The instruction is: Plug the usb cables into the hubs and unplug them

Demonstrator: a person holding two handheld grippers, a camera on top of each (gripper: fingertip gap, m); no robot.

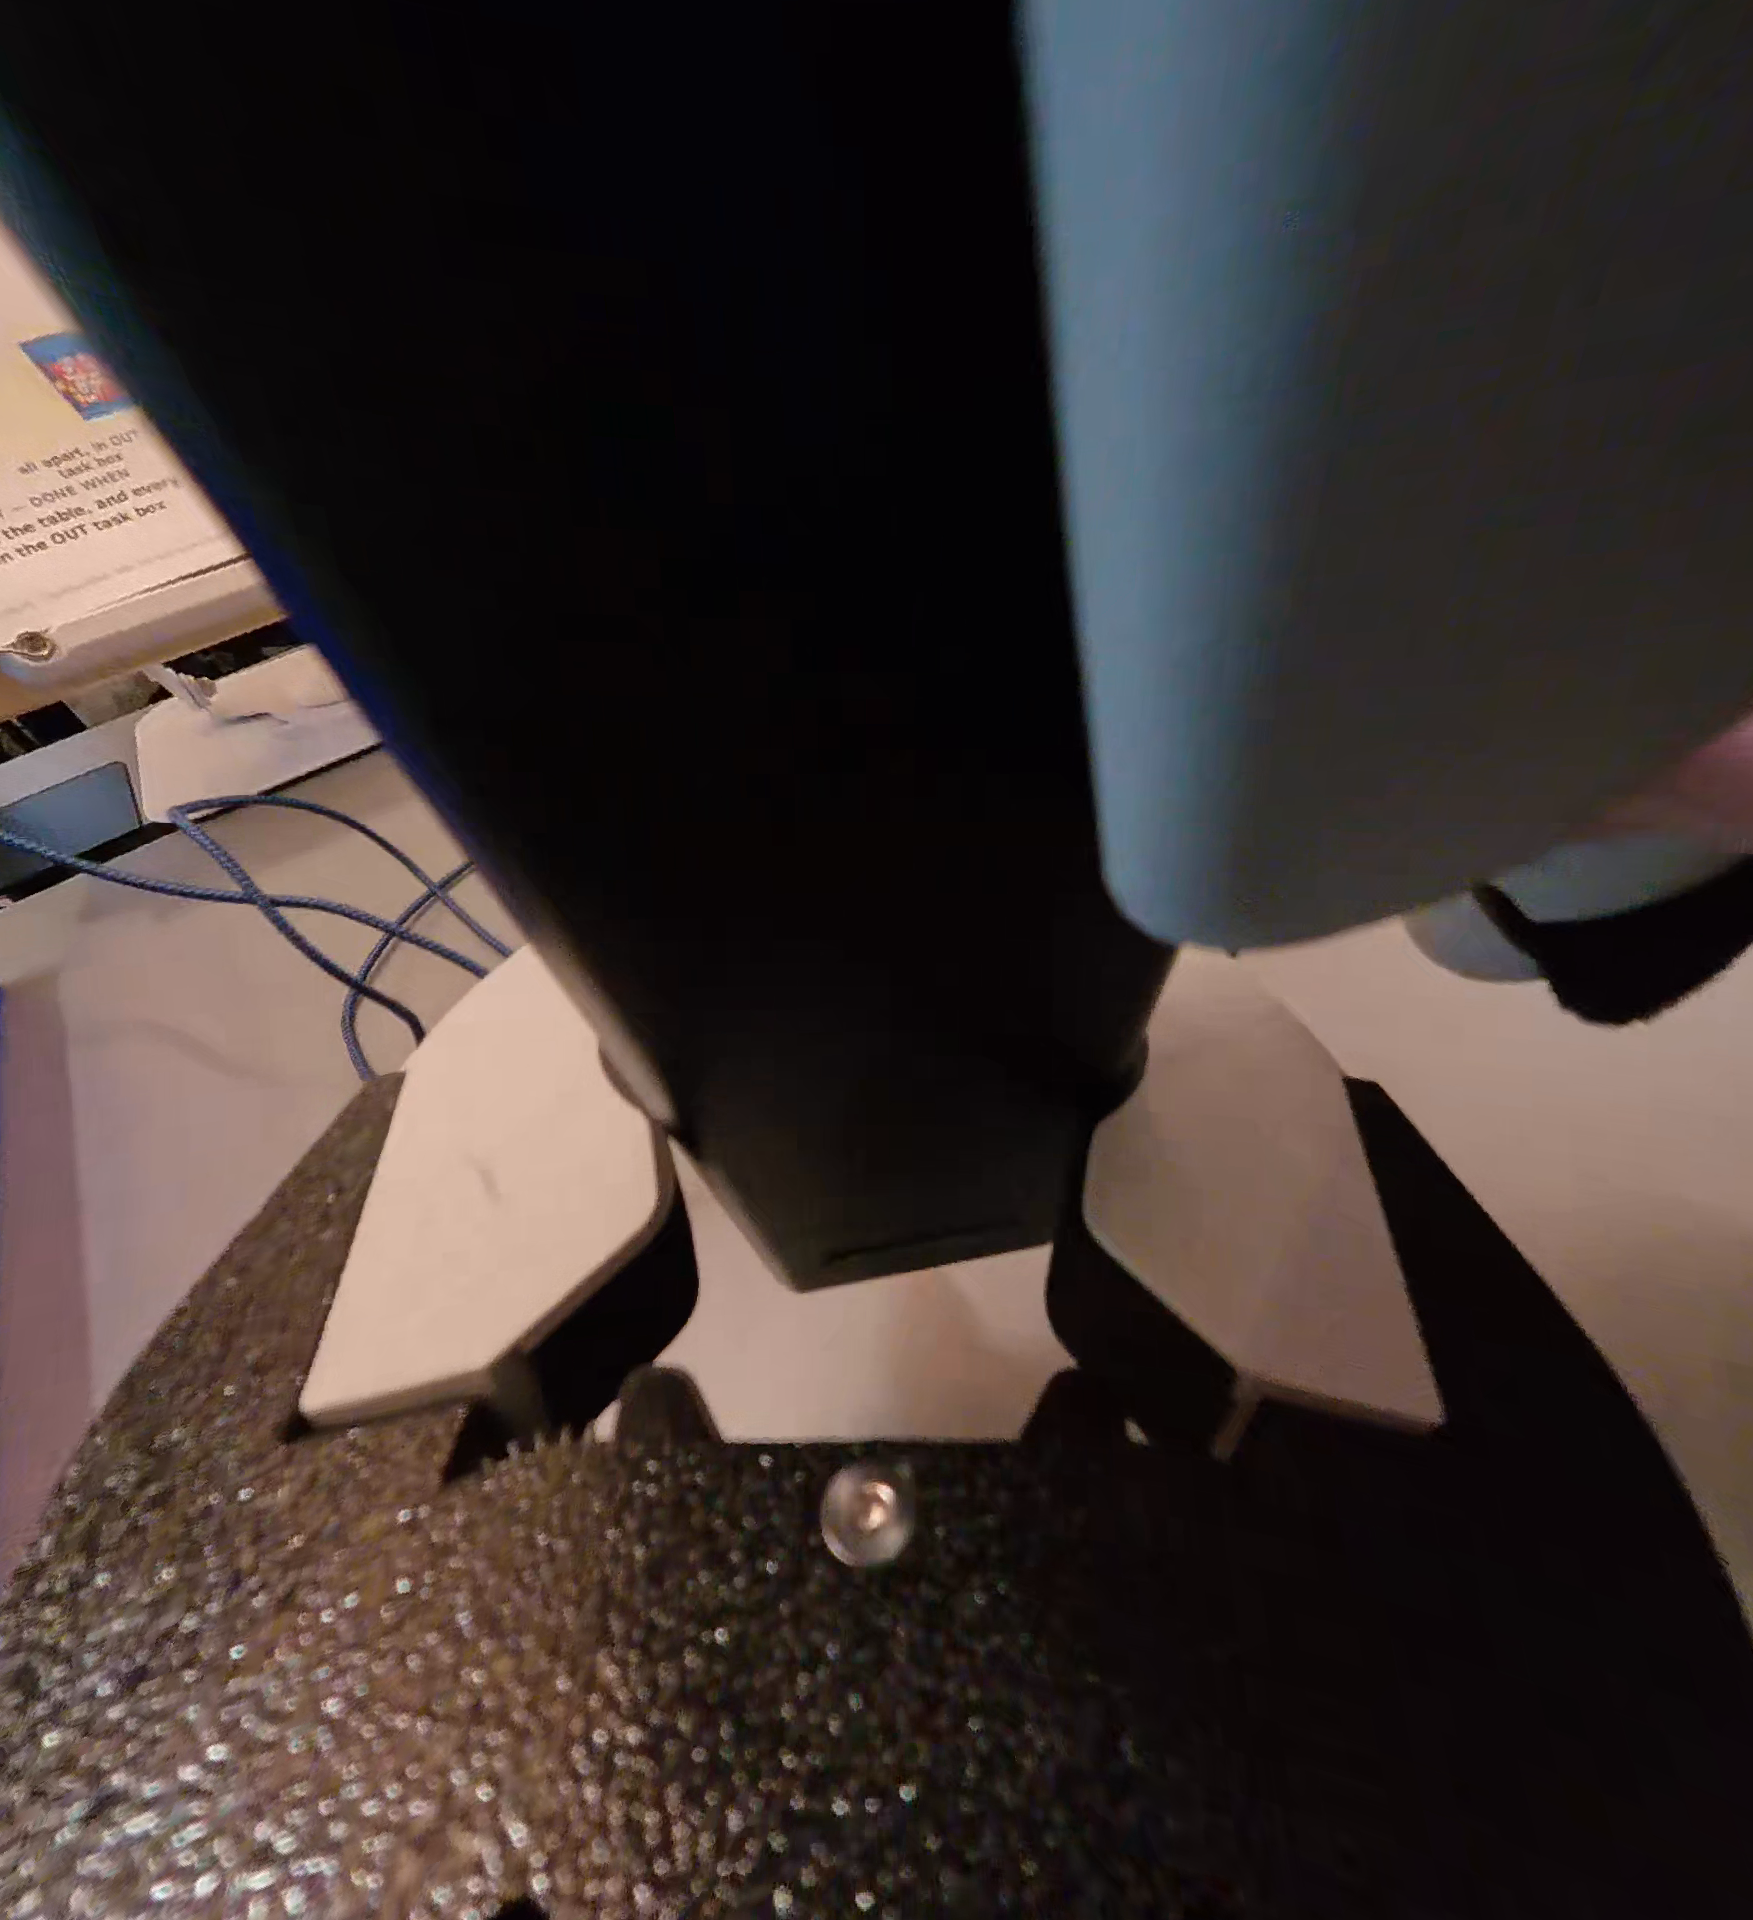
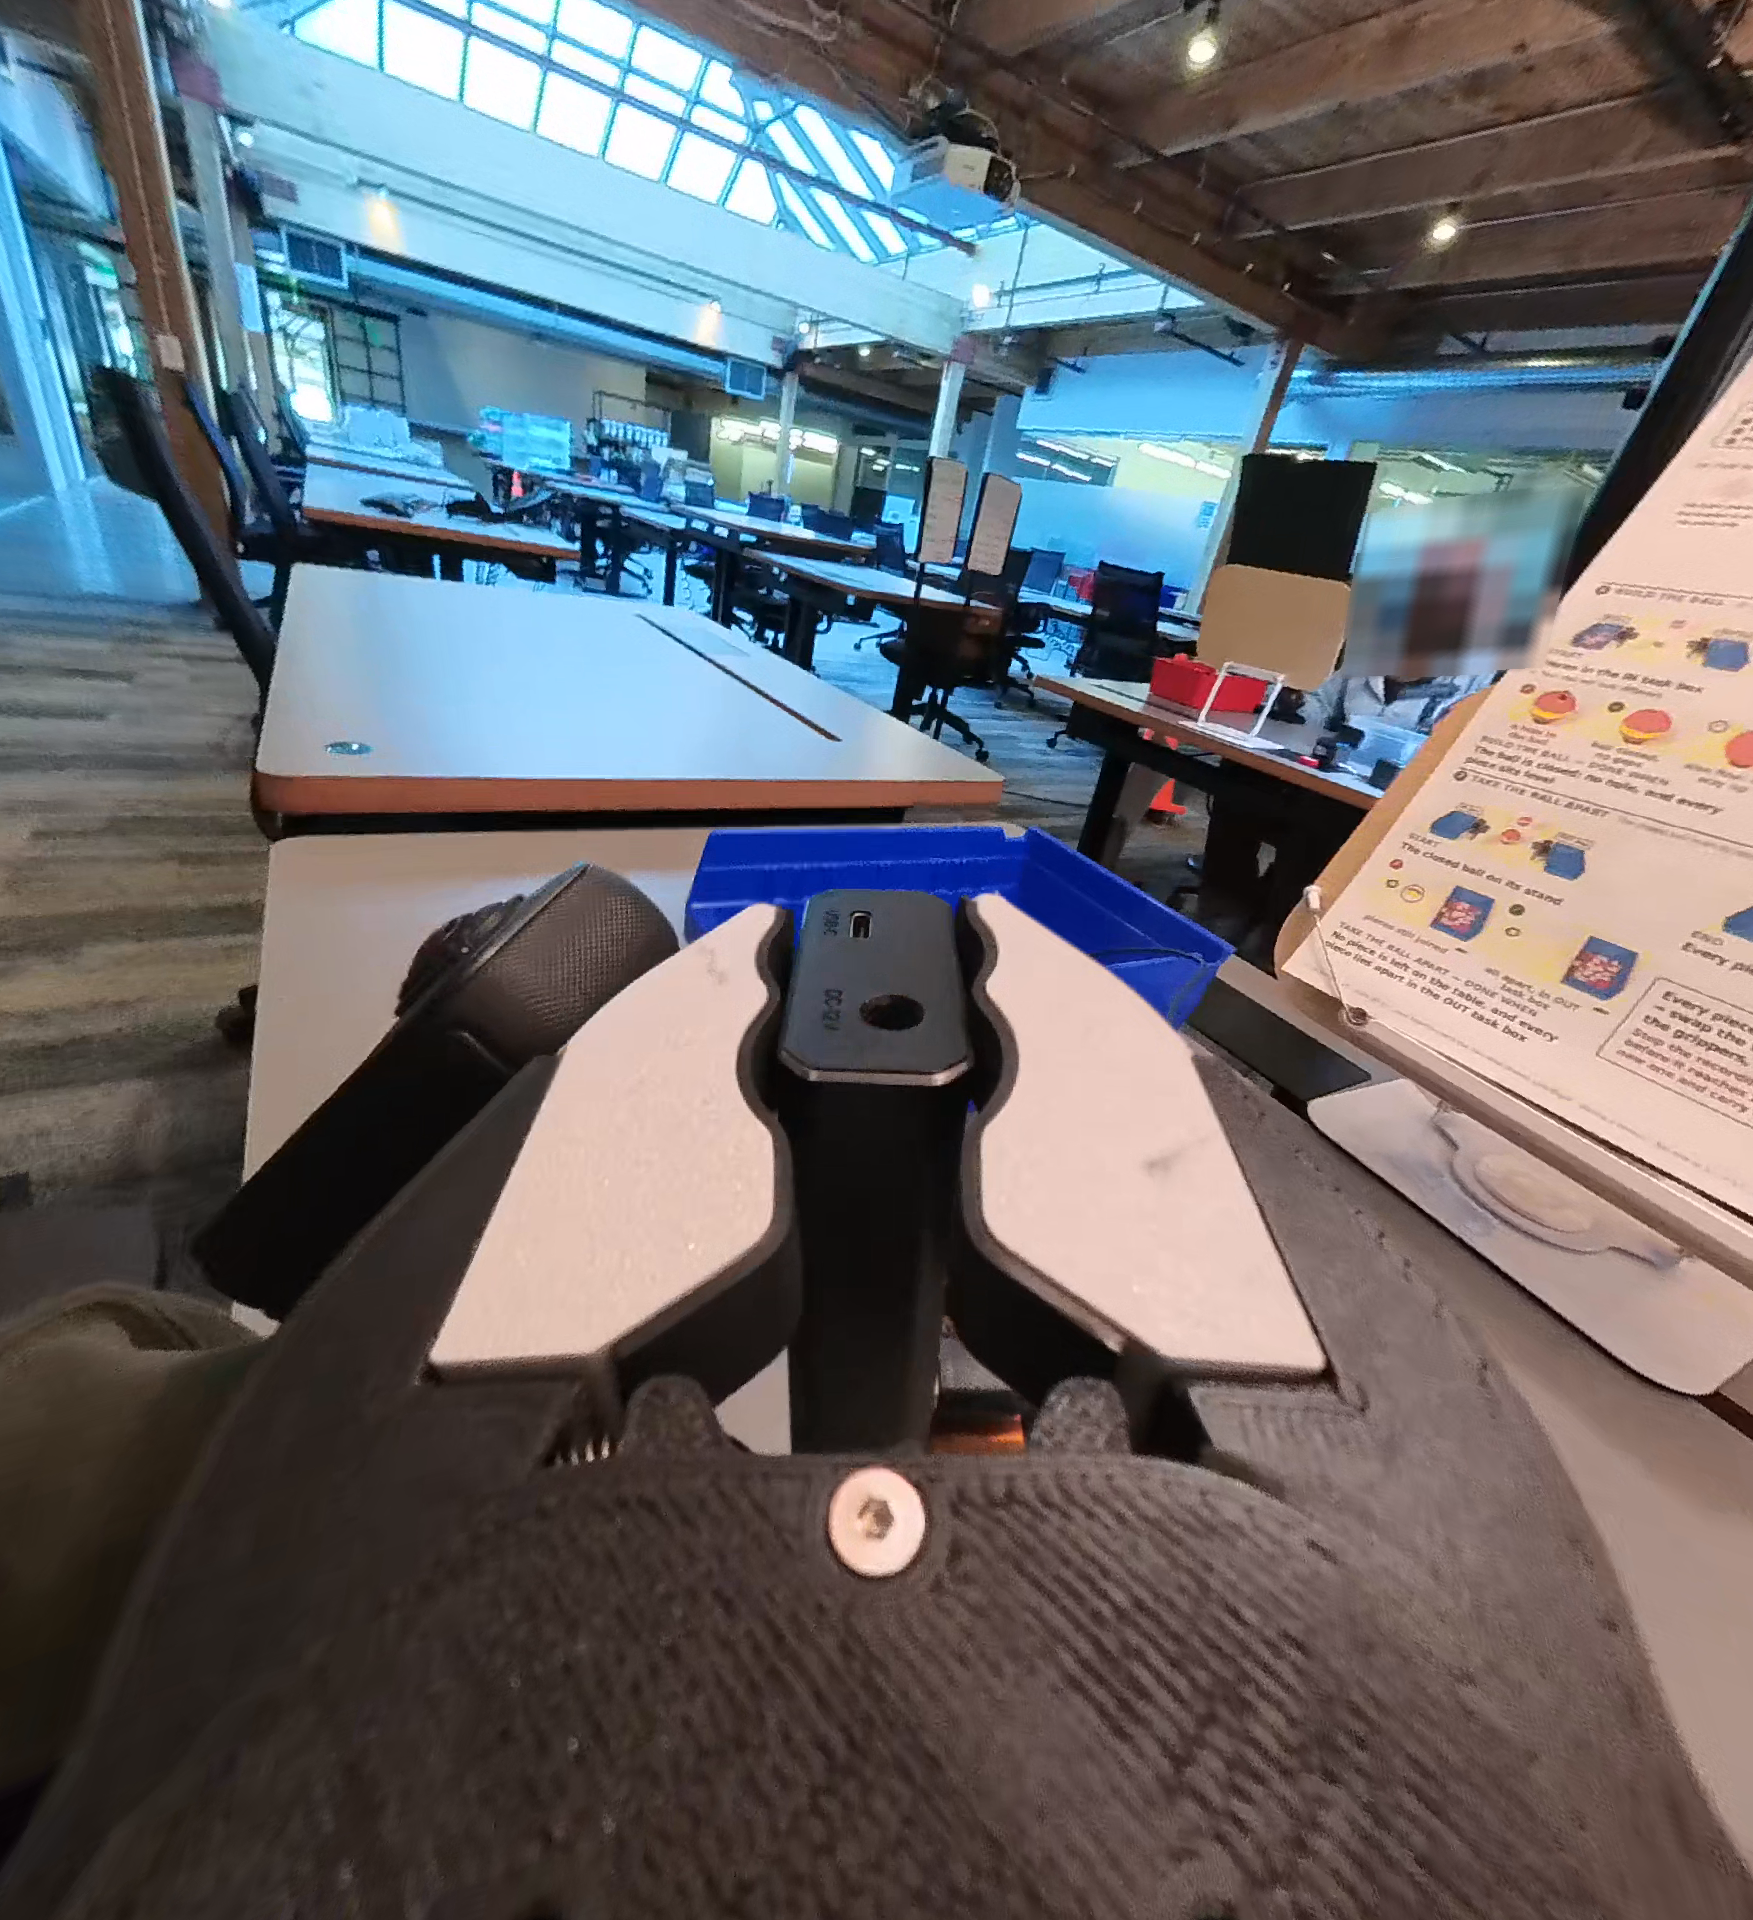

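Black and hard-cased, the hub (image 2: 872, 1049) stands end-up between the fingers of the right gripper (image 2: 872, 987), which is closed on its narrow sides, the grey pads (image 2: 643, 1153) pressing just below its top end. That end face points ahead of the tool and carries a small slot port and a round socket. The hub looks rigid and light, with smooth sides that could slip or twist under a plugging push, so a hold low on the flat sides, clear of the ports, seems wisest.

In the left wrist view the left gripper (image 1: 877, 1195) has a dark block (image 1: 882, 1184) between its fingers; it may be the same hub or a plug body, but the picture is too dark and close to say. The pads look to be against it on both sides, though whether they truly clamp it cannot be told. Part of the right gripper (image 1: 1423, 468) fills the space just above.

Farther ahead and to the left, thin blue cables (image 1: 311, 894) lie slack on the pale table (image 1: 176, 1039); they look limp and are best taken by the stiff plug. Beyond the right gripper sits a blue bin (image 2: 1080, 894), and to its right an instruction card (image 2: 1578, 883) on a stand.
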